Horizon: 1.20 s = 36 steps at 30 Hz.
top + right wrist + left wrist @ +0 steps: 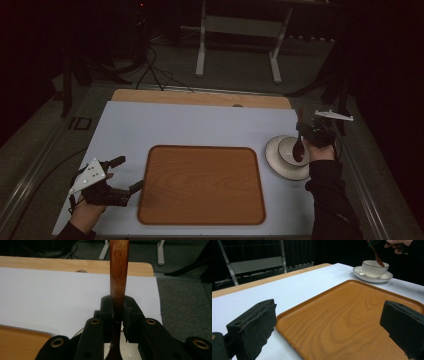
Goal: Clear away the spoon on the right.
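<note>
- Right tool (303,131) pinches a wooden spoon (298,145) by its handle, long axis steep, scoop end hanging in the bowl (289,148) on its saucer (276,162).
- Left tool (128,175) is spread wide, idle beside the wooden tray (200,185), farther off.

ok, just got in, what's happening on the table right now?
A person holds tongs in each hand. The right tongs are shut on a wooden spoon, whose scoop end hangs over the white bowl on its saucer, right of the wooden tray. The spoon's handle is clamped between the pads. The left tongs are open and hold nothing, with the tray's left edge between the jaws.
</note>
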Motion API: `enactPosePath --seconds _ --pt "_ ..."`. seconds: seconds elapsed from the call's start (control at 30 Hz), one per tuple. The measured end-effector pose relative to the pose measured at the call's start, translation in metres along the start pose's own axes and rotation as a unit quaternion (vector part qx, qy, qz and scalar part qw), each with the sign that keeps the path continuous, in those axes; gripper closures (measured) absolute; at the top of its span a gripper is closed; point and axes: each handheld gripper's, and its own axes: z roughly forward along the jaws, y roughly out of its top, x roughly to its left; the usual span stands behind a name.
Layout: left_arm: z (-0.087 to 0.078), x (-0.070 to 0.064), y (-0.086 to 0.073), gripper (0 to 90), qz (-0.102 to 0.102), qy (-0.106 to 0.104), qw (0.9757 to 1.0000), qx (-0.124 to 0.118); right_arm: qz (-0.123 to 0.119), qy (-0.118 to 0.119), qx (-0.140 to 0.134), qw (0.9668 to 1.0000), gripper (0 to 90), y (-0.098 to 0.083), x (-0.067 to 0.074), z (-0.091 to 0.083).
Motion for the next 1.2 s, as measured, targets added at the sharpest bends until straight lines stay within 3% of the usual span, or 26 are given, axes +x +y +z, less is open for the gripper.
enactPosePath --seconds 0.6,0.83,1.2 --pt "0.0 0.0 0.001 1.6 -0.001 0.0 1.0 -0.002 -0.009 0.0 -0.036 0.9993 79.6 0.013 0.028 -0.035" --pt "-0.001 0.0 0.001 1.6 0.0 0.0 1.0 -0.002 -0.018 0.022 -0.053 0.9982 79.6 0.015 0.049 -0.051" --pt "-0.001 0.0 0.001 1.6 0.0 -0.001 1.0 -0.005 -0.024 0.038 -0.071 0.9965 79.6 0.016 0.076 -0.067"
